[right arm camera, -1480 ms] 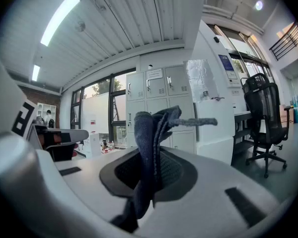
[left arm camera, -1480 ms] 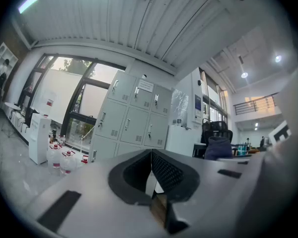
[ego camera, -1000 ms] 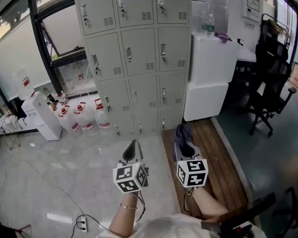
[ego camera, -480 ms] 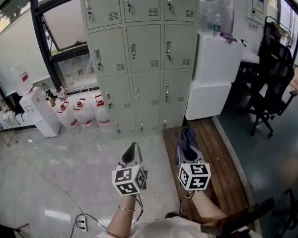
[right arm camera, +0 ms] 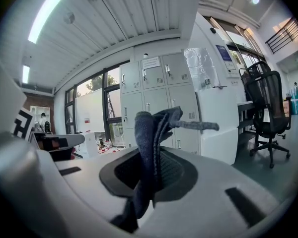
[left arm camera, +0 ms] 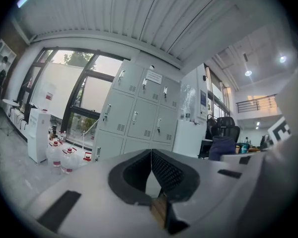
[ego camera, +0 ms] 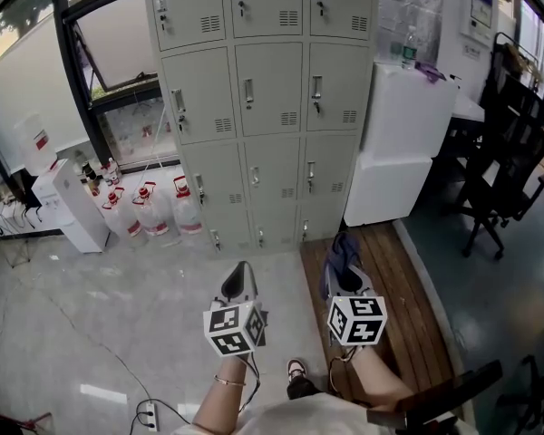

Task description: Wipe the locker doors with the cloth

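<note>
A grey bank of lockers [ego camera: 263, 107] with small handles and vents stands ahead; it also shows as lockers [left arm camera: 139, 115] and lockers [right arm camera: 161, 98] in the gripper views. My right gripper [ego camera: 343, 259] is shut on a dark blue-grey cloth [ego camera: 342, 247], which sticks up between the jaws as the cloth [right arm camera: 151, 143] in the right gripper view. My left gripper [ego camera: 239, 277] is shut with nothing in it, jaws meeting tip to tip [left arm camera: 151, 155]. Both grippers are held low, well short of the locker doors.
Water jugs [ego camera: 154, 211] and a white dispenser [ego camera: 72, 207] stand left of the lockers by the window. A white cabinet [ego camera: 399, 143] stands right of them, with black office chairs [ego camera: 503, 170] beyond. A wooden platform [ego camera: 394, 288] lies under my right gripper. A cable and power strip [ego camera: 148, 415] lie on the floor.
The view has shifted closer to the lockers and slightly left. Both grippers keep their pose, the cloth still held. A shoe now shows at the bottom.
</note>
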Demonstrator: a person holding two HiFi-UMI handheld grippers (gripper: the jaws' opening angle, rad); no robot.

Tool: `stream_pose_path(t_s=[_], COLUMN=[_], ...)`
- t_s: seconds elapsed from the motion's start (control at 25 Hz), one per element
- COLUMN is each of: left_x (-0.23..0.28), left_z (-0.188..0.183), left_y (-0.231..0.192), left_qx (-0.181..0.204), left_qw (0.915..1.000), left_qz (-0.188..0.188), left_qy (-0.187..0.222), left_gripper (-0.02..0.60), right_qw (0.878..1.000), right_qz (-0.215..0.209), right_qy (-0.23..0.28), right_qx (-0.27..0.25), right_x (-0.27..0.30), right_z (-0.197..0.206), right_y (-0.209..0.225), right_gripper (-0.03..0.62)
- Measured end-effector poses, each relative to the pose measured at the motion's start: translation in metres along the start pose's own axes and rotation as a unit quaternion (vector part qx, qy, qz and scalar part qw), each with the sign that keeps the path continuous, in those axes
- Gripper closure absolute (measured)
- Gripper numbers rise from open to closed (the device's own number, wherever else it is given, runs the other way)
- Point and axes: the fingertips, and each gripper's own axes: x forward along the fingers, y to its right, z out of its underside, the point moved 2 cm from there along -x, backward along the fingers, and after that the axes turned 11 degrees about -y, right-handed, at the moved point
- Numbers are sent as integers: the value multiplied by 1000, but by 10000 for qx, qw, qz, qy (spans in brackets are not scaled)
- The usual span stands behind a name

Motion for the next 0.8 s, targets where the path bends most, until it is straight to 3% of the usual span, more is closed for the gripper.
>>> stream_pose_path(t_s=[0.52, 0.8], left_x=[171, 237], left_z=[-87, -100], left_y=[-37, -61], left_qx=[85, -9], left_qw=[9993, 9989], left_qz=[-239, -438], left_qy=[276, 160], left_gripper=[572, 572], right_qw=[9994, 9989], right_qz=[-222, -433], right_qy=[234, 52], right_qx=[-159, -154], right_x=[168, 246], right_z=[-106, -124], right_y=[58, 72], right_gripper=[553, 553])
